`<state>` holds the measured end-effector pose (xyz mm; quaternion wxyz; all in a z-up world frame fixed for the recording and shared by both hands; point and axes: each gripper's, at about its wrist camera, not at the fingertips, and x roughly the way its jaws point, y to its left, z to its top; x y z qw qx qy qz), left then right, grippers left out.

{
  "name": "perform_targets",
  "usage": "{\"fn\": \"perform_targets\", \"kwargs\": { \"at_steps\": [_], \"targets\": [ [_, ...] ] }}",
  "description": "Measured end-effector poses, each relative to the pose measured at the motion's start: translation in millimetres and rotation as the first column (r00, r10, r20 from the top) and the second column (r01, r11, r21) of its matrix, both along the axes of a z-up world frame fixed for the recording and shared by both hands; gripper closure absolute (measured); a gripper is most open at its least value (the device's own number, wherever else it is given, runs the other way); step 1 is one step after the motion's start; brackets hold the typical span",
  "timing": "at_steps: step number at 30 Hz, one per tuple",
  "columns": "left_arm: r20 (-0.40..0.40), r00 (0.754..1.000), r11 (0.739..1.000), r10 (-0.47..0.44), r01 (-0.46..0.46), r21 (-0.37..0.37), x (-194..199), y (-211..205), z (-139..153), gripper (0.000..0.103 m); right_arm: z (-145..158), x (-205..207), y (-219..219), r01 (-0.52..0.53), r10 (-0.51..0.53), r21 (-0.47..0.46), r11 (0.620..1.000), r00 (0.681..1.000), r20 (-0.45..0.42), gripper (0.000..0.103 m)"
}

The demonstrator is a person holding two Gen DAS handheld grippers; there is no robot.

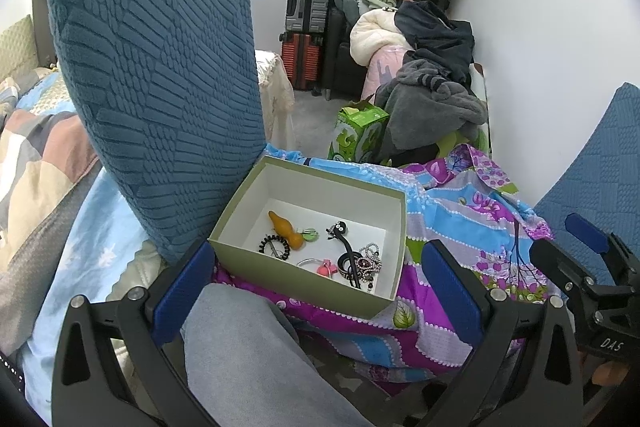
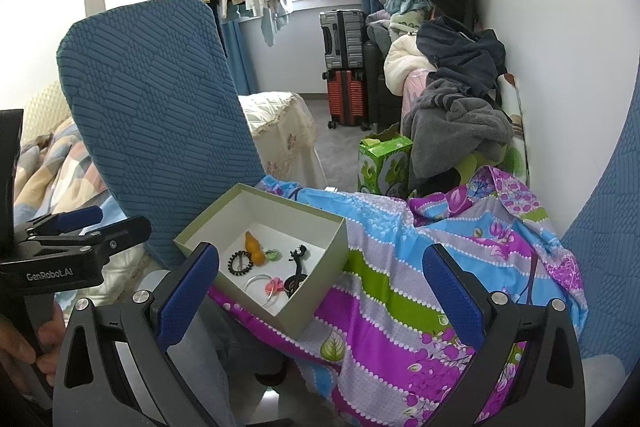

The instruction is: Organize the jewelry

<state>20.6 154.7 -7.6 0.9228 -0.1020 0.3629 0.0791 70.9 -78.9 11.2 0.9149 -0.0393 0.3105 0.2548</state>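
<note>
In the left wrist view, the left gripper (image 1: 318,291) hung spread wide and empty, its blue pads either side of an open grey-green box (image 1: 394,227) that rested on a flowered purple-and-blue cloth (image 1: 472,223). Inside the box, on its white floor, lay an orange gourd-shaped piece (image 1: 285,229), a black spiral hair tie (image 1: 273,247) just beside it, a small green piece (image 1: 309,235) touching the gourd, a black hair clip with googly eyes (image 1: 340,231), a silver ring with a pink charm (image 1: 320,266) and a beaded chain (image 1: 370,259) heaped at the right. A blue chair back (image 1: 156,75) stood to the left of the box. A grey trouser leg (image 1: 248,355) filled the bottom between the fingers. The right gripper (image 1: 576,247) showed at the right edge.

In the right wrist view, the right gripper (image 2: 320,291) was likewise released, holding nothing, above the cloth (image 2: 400,287). The box (image 2: 320,279) sat left of centre with the gourd piece (image 2: 254,247), hair tie (image 2: 239,263), ring (image 2: 264,287) and clip (image 2: 298,255) visible inside. The left gripper (image 2: 104,223) appeared at the left edge, gripped below by a hand (image 2: 24,347); from here I could not tell its spread
</note>
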Motion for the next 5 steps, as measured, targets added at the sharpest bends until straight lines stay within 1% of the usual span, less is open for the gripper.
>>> {"fn": "perform_targets", "kwargs": {
  "at_steps": [5],
  "targets": [
    [0.001, 1.0, 1.0, -0.002, 0.002, 0.003, -1.9, 3.5, -1.0, 0.0, -0.7, 0.5, -0.9, 0.0, 0.0, -0.001, 1.0, 1.0, 0.001, 0.0]
  ]
}}
